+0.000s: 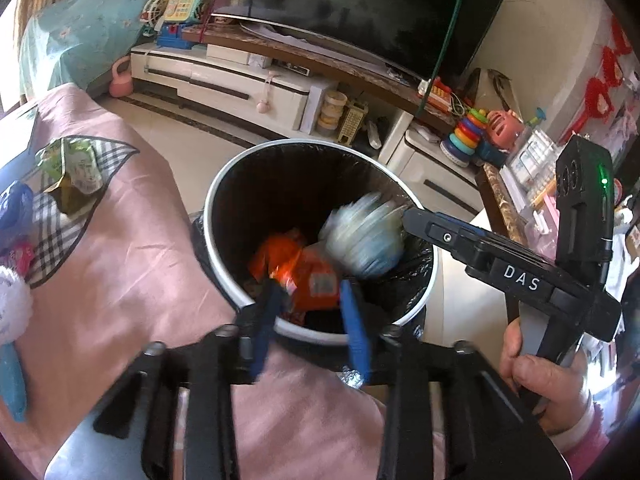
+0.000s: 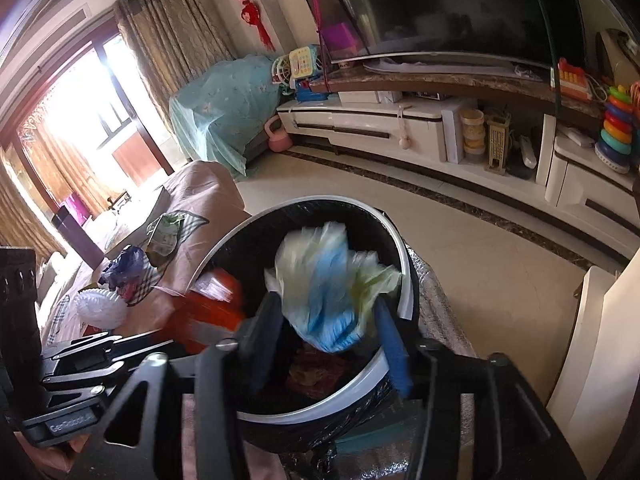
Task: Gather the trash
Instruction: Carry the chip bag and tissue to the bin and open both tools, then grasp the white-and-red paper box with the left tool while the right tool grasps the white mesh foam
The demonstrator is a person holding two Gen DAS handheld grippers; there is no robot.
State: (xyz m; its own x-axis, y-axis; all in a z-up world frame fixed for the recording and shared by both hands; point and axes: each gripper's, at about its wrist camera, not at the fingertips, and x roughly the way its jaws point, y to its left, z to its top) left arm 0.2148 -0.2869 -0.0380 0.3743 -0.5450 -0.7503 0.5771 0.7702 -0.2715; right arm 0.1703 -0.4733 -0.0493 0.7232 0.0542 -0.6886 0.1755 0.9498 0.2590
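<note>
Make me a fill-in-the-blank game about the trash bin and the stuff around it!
1. The trash bin has a white rim and a ____ bag inside.
2. The blurry white-and-blue plastic bundle is above the mouth of the ____.
3. The wrapper lying in the bin is coloured ____.
4. The green snack packet lies on the ____ cloth beside the bin.

Missing words: black; bin; orange; pink
</note>
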